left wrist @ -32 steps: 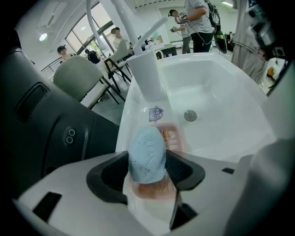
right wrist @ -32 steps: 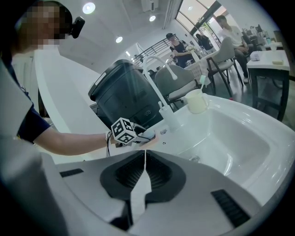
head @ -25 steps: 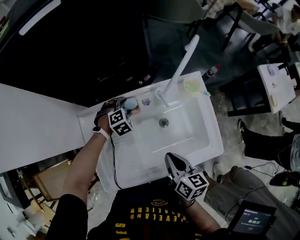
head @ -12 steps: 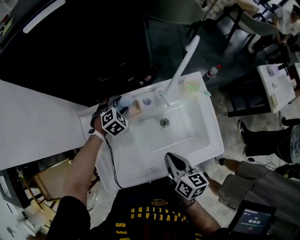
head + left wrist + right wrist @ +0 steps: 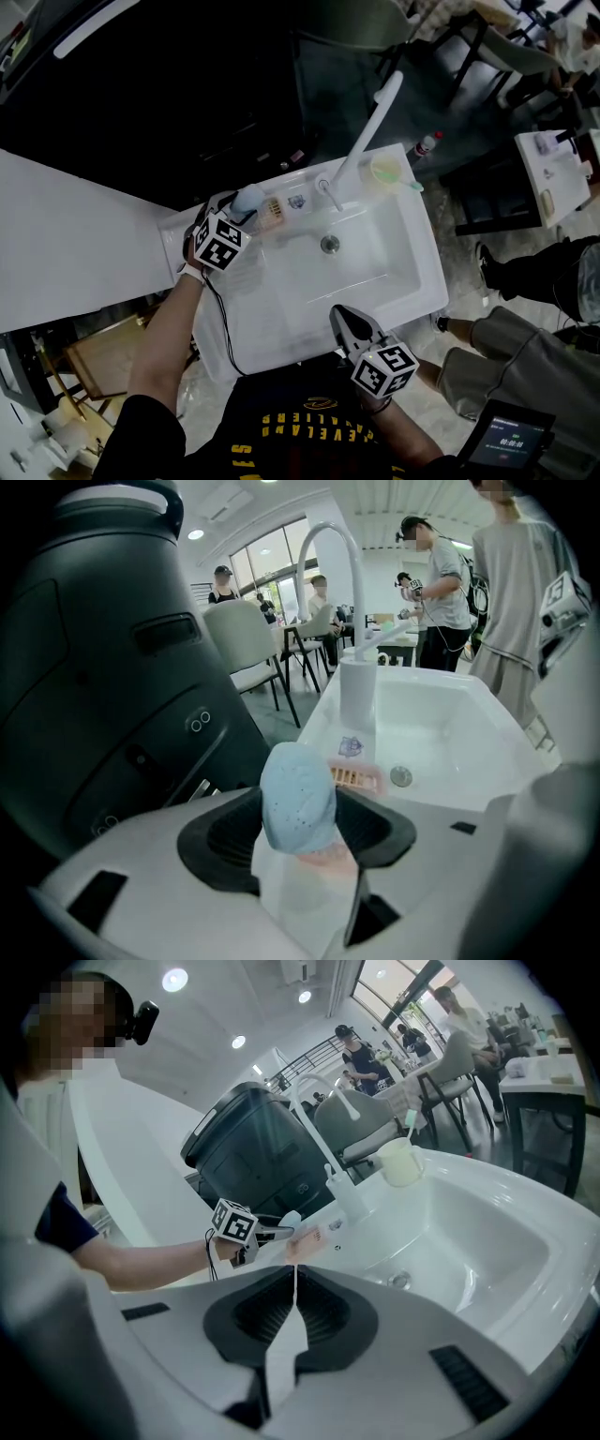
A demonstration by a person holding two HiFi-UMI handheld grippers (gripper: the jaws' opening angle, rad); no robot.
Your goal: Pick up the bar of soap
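In the left gripper view, the jaws of the left gripper point(image 5: 300, 832) are covering the lower end of the bar of soap point(image 5: 298, 794), and the bar is blocking the near part of the soap dish point(image 5: 361, 778) behind it. The emblem point(image 5: 351, 746) on the sink point(image 5: 450, 714) is appearing too small to read. In the head view, the marker cube point(image 5: 221, 243) is masking most of the same jaws. The print on the screen point(image 5: 506, 441) is showing too small to read. In the right gripper view, the dark lens border is cutting off the sink's right rim
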